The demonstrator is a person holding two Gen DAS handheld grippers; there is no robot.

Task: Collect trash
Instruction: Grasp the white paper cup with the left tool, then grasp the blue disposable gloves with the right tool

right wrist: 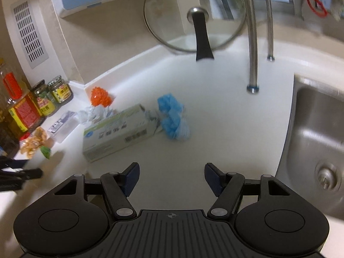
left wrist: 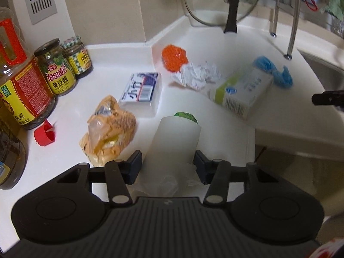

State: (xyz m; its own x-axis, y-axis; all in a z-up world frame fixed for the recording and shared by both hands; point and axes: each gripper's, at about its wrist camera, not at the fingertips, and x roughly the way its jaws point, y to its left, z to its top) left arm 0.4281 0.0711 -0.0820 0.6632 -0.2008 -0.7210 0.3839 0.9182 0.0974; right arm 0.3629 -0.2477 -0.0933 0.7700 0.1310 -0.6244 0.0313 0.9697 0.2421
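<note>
Left claw [left wrist: 167, 161] closed on a white plastic bag roll [left wrist: 175, 142], likely our trash bag, held low over the white tabletop [left wrist: 279, 116]; right claw [right wrist: 172, 177] wide open and empty, hovering near the sink [right wrist: 318, 133], probably free to pick. Trash lies scattered, largest first: green-white carton [left wrist: 243, 90] on its side with barcode, clear box [left wrist: 142, 92] with blue label, orange wrapper [left wrist: 109, 129], crumpled paper [left wrist: 197, 75], blue wad [left wrist: 273, 71], orange net [left wrist: 173, 57], red cap [left wrist: 45, 133]. Jar [left wrist: 57, 68] reads "Yes!"; other print unreadable.
</note>
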